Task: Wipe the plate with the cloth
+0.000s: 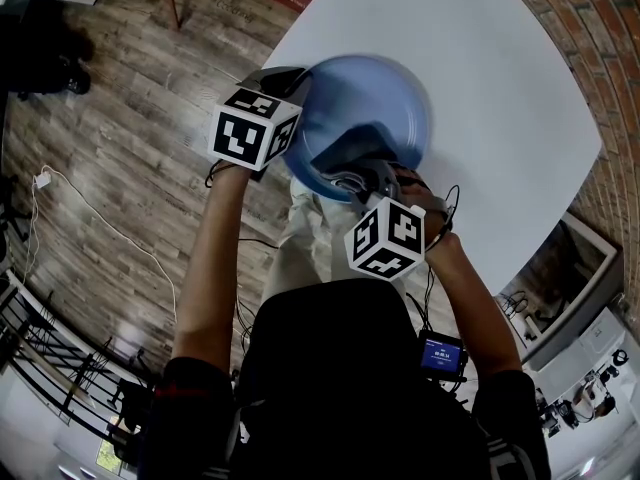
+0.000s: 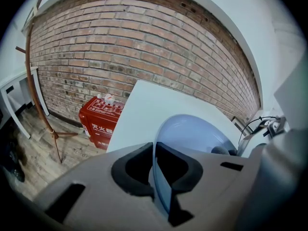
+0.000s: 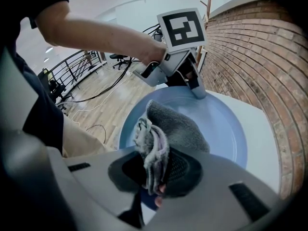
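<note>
A pale blue plate is held tilted above the near edge of the white table. My left gripper is shut on the plate's left rim; in the left gripper view the rim runs between the two dark pads. My right gripper is shut on a grey cloth, which is bunched between its jaws and lies against the plate's inner face. In the right gripper view the left gripper clamps the plate's far rim.
A brick wall runs along the table's far side. A red box stands on the wooden floor by the table's corner. Cables trail over the floor on the left.
</note>
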Motion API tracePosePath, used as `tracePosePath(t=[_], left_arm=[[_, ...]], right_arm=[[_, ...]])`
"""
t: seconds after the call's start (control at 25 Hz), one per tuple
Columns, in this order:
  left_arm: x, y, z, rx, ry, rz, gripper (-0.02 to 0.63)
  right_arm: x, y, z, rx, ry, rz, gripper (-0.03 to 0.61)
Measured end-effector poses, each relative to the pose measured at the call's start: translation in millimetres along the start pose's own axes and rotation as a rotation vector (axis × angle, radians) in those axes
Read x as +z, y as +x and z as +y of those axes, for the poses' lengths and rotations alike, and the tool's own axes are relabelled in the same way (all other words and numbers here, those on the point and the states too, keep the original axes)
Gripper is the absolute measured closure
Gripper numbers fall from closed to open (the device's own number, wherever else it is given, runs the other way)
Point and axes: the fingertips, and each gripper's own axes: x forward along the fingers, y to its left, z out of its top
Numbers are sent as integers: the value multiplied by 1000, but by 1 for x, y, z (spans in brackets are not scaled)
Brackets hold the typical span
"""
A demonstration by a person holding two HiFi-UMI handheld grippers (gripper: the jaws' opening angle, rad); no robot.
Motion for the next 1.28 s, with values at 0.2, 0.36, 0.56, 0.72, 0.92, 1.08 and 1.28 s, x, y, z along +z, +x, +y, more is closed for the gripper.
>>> tracePosePath(t=[0.2, 0.36, 0.56, 0.72, 0.92, 1.08, 1.28], left_arm=[[-1, 1, 0, 0, -3, 0, 578], [-1, 1, 0, -1, -7, -1, 578], [-1, 0, 0, 0, -11, -4, 578], [-1, 0, 1, 3, -11, -6, 577], [-2, 0, 1, 4, -13, -8, 578], [-3, 0, 2, 3, -11, -5, 578], [-1, -1, 1, 0, -6, -5, 577]], right_arm=[[5, 3, 1, 4, 1, -9, 528], [12, 5, 1, 7, -2, -17, 528], [20, 7, 2, 8, -10, -24, 528], [25, 11, 0, 7, -16, -32, 528], [32, 15, -2, -5, -16, -40, 528], [36, 16, -6, -1, -11, -50, 528], [40, 17, -12, -11, -37, -55, 528]])
